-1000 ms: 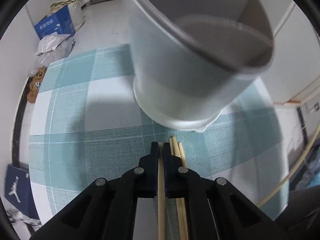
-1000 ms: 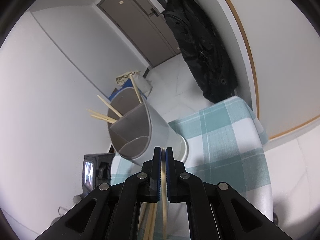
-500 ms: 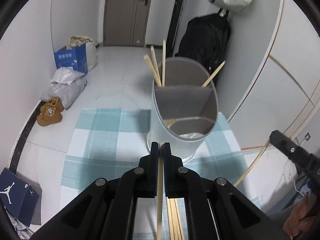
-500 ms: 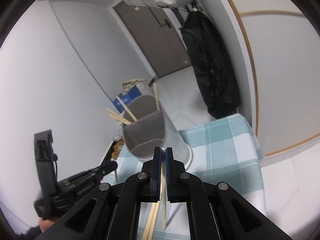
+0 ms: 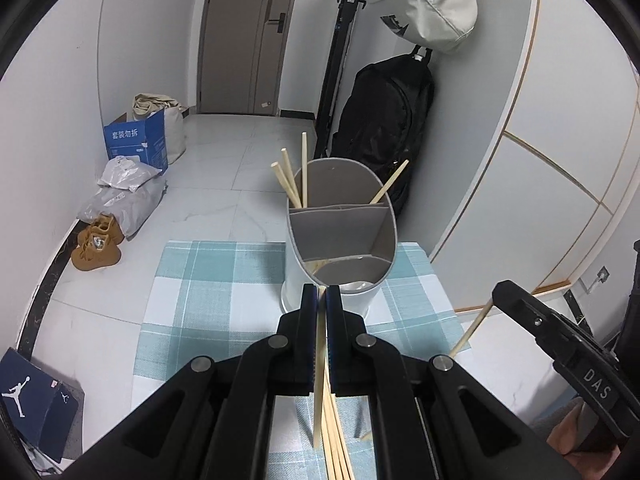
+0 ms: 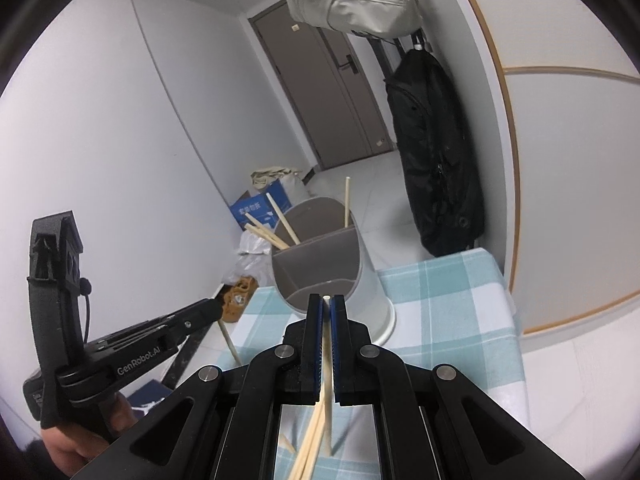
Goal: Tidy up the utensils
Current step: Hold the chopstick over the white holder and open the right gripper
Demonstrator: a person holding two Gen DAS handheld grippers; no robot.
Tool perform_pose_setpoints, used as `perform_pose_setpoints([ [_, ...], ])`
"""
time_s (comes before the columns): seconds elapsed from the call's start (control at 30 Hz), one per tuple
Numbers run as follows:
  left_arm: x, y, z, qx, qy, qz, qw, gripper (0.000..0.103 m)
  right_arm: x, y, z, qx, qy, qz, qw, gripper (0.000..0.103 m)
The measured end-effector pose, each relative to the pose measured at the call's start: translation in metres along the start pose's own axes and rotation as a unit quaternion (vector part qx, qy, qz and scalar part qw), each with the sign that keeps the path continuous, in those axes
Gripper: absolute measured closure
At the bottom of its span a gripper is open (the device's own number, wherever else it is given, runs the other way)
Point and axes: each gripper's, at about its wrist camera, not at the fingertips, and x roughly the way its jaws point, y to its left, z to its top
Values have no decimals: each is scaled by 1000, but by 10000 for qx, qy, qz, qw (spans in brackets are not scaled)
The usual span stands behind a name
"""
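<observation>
A grey utensil holder (image 5: 340, 224) (image 6: 320, 256) with inner dividers stands on the teal checked tablecloth (image 5: 220, 280). Several wooden chopsticks (image 5: 296, 184) lean out of its far compartment. My left gripper (image 5: 320, 292) is shut on a single chopstick (image 5: 319, 360), just in front of the holder's near rim. My right gripper (image 6: 327, 300) is shut on another chopstick (image 6: 328, 344), also facing the holder. Each gripper shows in the other's view, the left gripper (image 6: 216, 307) at the left and the right gripper (image 5: 498, 290) at the right. Loose chopsticks (image 5: 336, 440) (image 6: 308, 448) lie on the cloth below both.
A black backpack (image 5: 384, 128) leans against the wall behind the table, with a white bag (image 5: 424, 0) hung above it. On the floor to the left lie brown shoes (image 5: 96, 244), grey parcels (image 5: 124, 196) and a blue box (image 5: 136, 140). The table's right edge (image 6: 516, 320) is close.
My left gripper has risen and drawn back with its chopstick, so the holder now looks small and whole. My right gripper has shifted, and the left gripper has come into its view.
</observation>
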Motion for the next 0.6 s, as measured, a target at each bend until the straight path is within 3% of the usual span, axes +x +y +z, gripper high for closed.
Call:
perform_pose_setpoints([
  [0.6,-27,-8,33,117,-381,-208,9990,103,-17,5,33,39,-360,-35,9993,100],
])
